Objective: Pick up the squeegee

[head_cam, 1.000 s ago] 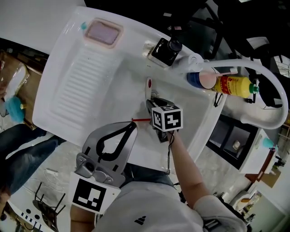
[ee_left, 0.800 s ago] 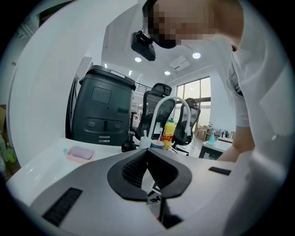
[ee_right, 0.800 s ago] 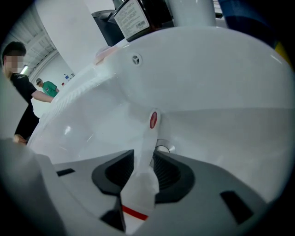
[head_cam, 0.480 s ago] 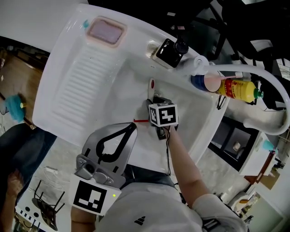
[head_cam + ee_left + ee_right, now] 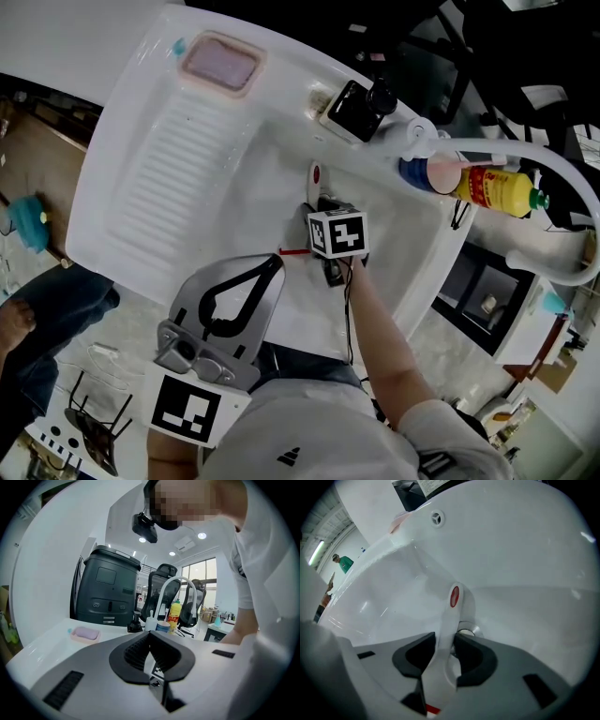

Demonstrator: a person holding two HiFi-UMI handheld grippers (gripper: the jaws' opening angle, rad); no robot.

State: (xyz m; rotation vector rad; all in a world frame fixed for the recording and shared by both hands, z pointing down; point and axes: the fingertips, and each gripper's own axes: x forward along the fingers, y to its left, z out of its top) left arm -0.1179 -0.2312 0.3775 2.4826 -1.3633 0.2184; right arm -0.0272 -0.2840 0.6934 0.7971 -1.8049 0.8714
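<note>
1. A white sink [image 5: 262, 159] with a ribbed drainboard [image 5: 169, 178] spreads out ahead of both grippers. A pale, stone-patterned floor [image 5: 122, 323] shows below its near edge. Beyond the left gripper's tips lies an office with ceiling lights, windows, chairs and a big dark grey machine [image 5: 108, 592].
2. The right gripper [image 5: 317, 208] points steeply down into the basin. Its jaws have just been opening and stand apart. The squeegee [image 5: 451, 616] lies in the basin with its white handle running between the 2 pads (a thin dark gap shows beside the right pad).
3. The squeegee's red-marked end reaches past the jaw tips, and a metal drain [image 5: 467, 631] sits just beyond the right pad.
4. The left gripper [image 5: 272, 264] hovers to the left of the right gripper, its tips together on nothing.
5. Beyond the right gripper, the sink's far rim carries a black dispenser [image 5: 356, 105], a blue cup [image 5: 427, 171] and a yellow bottle [image 5: 492, 186]. An arching white tap [image 5: 525, 150] passes over them.
6. Pink soap [image 5: 217, 64] sits well beyond the left gripper.
</note>
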